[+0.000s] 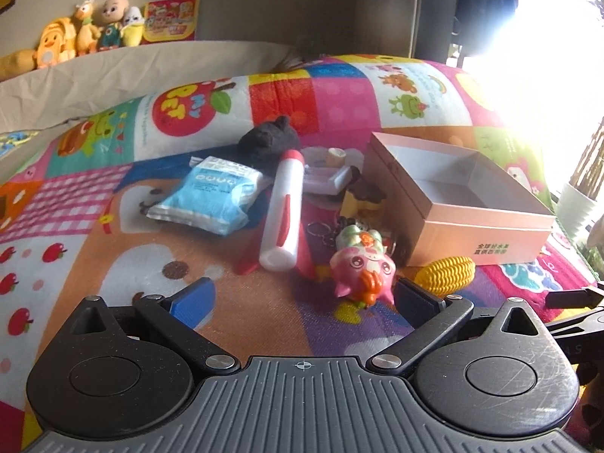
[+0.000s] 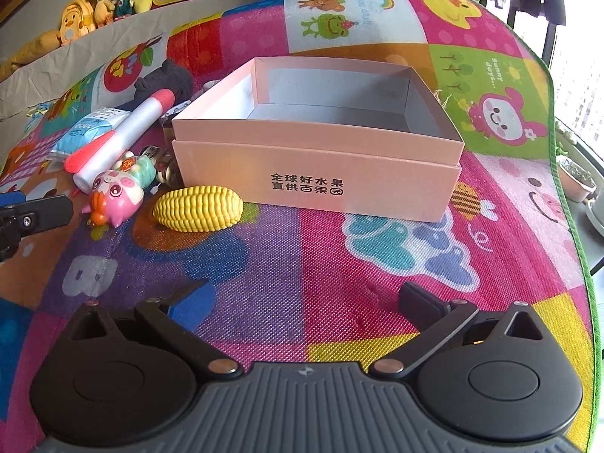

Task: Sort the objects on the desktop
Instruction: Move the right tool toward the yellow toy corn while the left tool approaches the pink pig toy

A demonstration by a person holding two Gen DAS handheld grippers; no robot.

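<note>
An open pink cardboard box [image 2: 317,173] [image 1: 464,204] stands empty on the colourful play mat [image 2: 339,283]. Left of it lies a cluster: a yellow toy corn [image 2: 200,208] [image 1: 447,270], a pink pig toy [image 1: 362,270] [image 2: 113,196], a white and red tube [image 1: 285,207] [image 2: 120,139], a blue packet [image 1: 211,196] [image 2: 85,132], a black plush [image 1: 270,139] and keyrings [image 1: 321,232]. My left gripper [image 1: 302,302] is open, just short of the pig toy, which sits by its right finger. My right gripper [image 2: 305,302] is open over bare mat in front of the box.
Plush toys [image 1: 87,30] line a ledge at the back left beyond a beige sheet [image 1: 113,71]. White plant pots [image 2: 577,181] stand past the mat's right edge. In the right wrist view the left gripper's finger [image 2: 41,211] shows at the left edge.
</note>
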